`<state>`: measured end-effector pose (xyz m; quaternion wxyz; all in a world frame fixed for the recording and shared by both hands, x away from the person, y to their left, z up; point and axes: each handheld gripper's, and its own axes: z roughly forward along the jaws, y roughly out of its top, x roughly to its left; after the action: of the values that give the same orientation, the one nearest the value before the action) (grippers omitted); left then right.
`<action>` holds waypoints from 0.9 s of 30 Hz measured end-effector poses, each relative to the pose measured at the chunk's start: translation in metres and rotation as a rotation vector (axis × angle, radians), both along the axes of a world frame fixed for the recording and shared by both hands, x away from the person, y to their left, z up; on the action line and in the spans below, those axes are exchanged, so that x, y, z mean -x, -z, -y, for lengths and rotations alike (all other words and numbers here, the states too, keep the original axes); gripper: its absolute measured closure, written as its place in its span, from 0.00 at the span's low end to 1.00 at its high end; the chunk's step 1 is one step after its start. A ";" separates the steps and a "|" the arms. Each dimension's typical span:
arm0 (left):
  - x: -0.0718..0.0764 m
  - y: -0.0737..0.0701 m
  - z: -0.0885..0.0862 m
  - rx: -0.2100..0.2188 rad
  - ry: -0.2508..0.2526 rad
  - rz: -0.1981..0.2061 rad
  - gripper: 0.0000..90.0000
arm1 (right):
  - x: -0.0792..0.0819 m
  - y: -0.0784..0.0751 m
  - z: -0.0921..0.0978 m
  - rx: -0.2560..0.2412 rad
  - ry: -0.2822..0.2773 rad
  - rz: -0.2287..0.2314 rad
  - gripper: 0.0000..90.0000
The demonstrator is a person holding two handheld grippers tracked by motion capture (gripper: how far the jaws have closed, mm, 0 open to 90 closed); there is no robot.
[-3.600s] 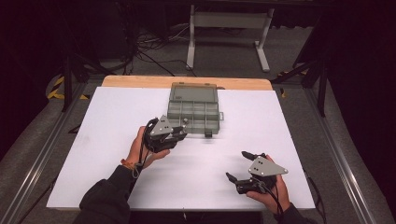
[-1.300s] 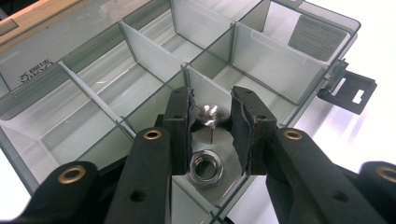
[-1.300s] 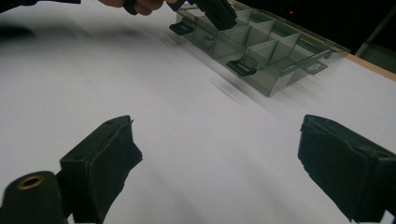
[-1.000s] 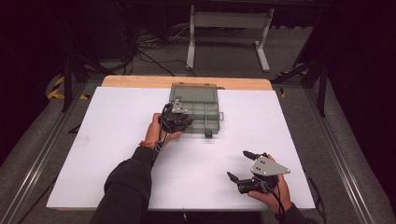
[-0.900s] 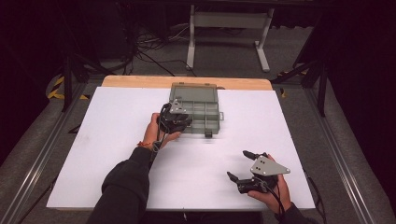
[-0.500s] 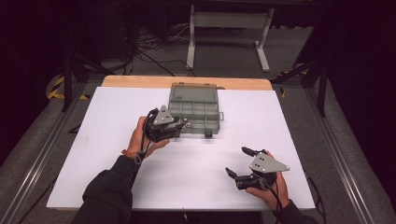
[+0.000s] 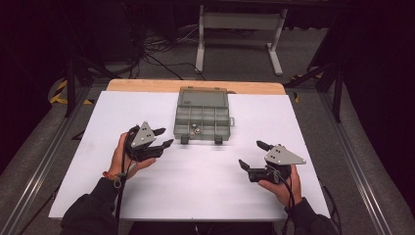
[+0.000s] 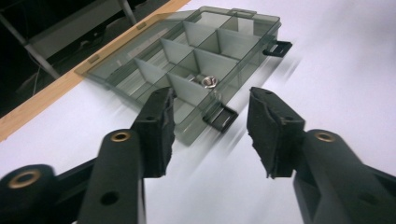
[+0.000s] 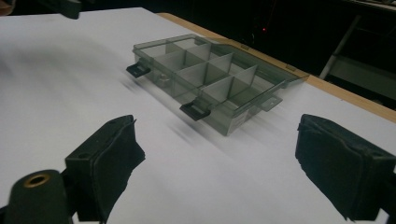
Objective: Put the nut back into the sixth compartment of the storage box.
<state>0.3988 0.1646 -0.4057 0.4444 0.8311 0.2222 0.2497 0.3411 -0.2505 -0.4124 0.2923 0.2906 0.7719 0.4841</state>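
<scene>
The white worktop (image 7: pixel 195 196) carries a clear grey compartment box (image 7: pixel 203 117) at the middle of its far edge, lid folded back. One front compartment holds a small metal nut (image 8: pixel 208 81). The left gripper (image 7: pixel 164 137), jaws apart and empty, hovers beside the box's front left corner, having drawn back from over the box. The right gripper (image 7: pixel 249 156), jaws spread wide, stays near the front right edge.

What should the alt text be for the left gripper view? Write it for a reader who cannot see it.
Two black jaws of the left claw stand open above a white table, aimed at an open grey compartment box. A small metal nut lies in one near compartment; the box's black latches face the claw.
</scene>
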 end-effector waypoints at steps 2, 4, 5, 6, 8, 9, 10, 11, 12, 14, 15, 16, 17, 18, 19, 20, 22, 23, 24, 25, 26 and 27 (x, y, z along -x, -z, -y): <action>0.002 0.001 -0.006 0.009 0.002 -0.002 0.48 | -0.009 -0.003 0.003 -0.005 0.018 -0.002 0.15; 0.006 0.003 -0.014 0.008 -0.016 0.010 0.41 | -0.014 -0.004 0.005 -0.009 0.028 -0.007 0.15; 0.006 0.003 -0.014 0.008 -0.016 0.010 0.38 | -0.014 -0.004 0.005 -0.009 0.028 -0.007 0.15; 0.007 0.004 -0.016 0.007 -0.022 0.011 0.38 | -0.018 -0.004 0.007 -0.007 0.036 -0.004 0.15; 0.008 0.006 -0.019 0.010 -0.036 0.001 0.30 | -0.024 -0.005 0.008 -0.010 0.046 -0.010 0.14; 0.008 0.008 -0.021 0.004 -0.042 -0.005 0.23 | -0.030 -0.005 0.009 -0.014 0.051 -0.020 0.14; 0.009 0.010 -0.022 0.000 -0.048 -0.004 0.23 | -0.030 -0.005 0.009 -0.014 0.051 -0.020 0.14; 0.009 0.011 -0.023 0.004 -0.054 -0.007 0.20 | -0.032 -0.005 0.009 -0.006 0.053 -0.020 0.14; 0.010 0.012 -0.025 0.003 -0.059 -0.004 0.17 | -0.035 -0.004 0.008 -0.001 0.056 -0.019 0.13; 0.010 0.012 -0.029 0.031 -0.064 -0.008 0.11 | -0.040 -0.004 0.007 0.014 0.057 -0.016 0.12; 0.009 0.012 -0.031 0.039 -0.070 -0.006 0.11 | -0.041 -0.003 0.007 0.021 0.061 -0.016 0.12; 0.008 0.012 -0.032 0.041 -0.070 -0.005 0.09 | -0.044 -0.003 0.007 0.031 0.065 -0.016 0.12; 0.008 0.013 -0.035 0.059 -0.073 -0.014 0.08 | -0.045 -0.002 0.007 0.033 0.065 -0.015 0.12; 0.006 0.014 -0.037 0.054 -0.067 -0.017 0.07 | -0.048 -0.001 0.007 0.036 0.070 -0.016 0.12; 0.005 0.016 -0.038 0.048 -0.075 -0.017 0.06 | -0.050 0.000 0.007 0.035 0.076 -0.018 0.12; 0.003 0.018 -0.039 0.039 -0.083 -0.018 0.06 | -0.052 0.001 0.007 0.039 0.081 -0.017 0.13; -0.002 0.023 -0.043 0.030 -0.098 -0.038 0.06 | -0.056 0.002 0.008 0.065 0.100 -0.011 0.14; -0.004 0.026 -0.045 0.037 -0.112 -0.047 0.06 | -0.059 0.004 0.008 0.080 0.115 -0.010 0.15; -0.008 0.029 -0.049 0.055 -0.118 -0.062 0.06 | -0.063 0.005 0.010 0.084 0.124 -0.012 0.15; -0.010 0.030 -0.051 0.065 -0.125 -0.069 0.06 | -0.067 0.006 0.012 0.080 0.132 -0.018 0.15; -0.012 0.032 -0.052 0.061 -0.132 -0.067 0.06 | -0.069 0.007 0.014 0.075 0.140 -0.023 0.15; -0.014 0.033 -0.053 0.060 -0.130 -0.066 0.06 | -0.072 0.008 0.015 0.067 0.146 -0.027 0.15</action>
<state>0.4124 0.2175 -0.4383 0.4443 0.8091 0.2978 0.2436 0.4129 -0.2657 -0.4207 0.3257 0.3428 0.7683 0.4314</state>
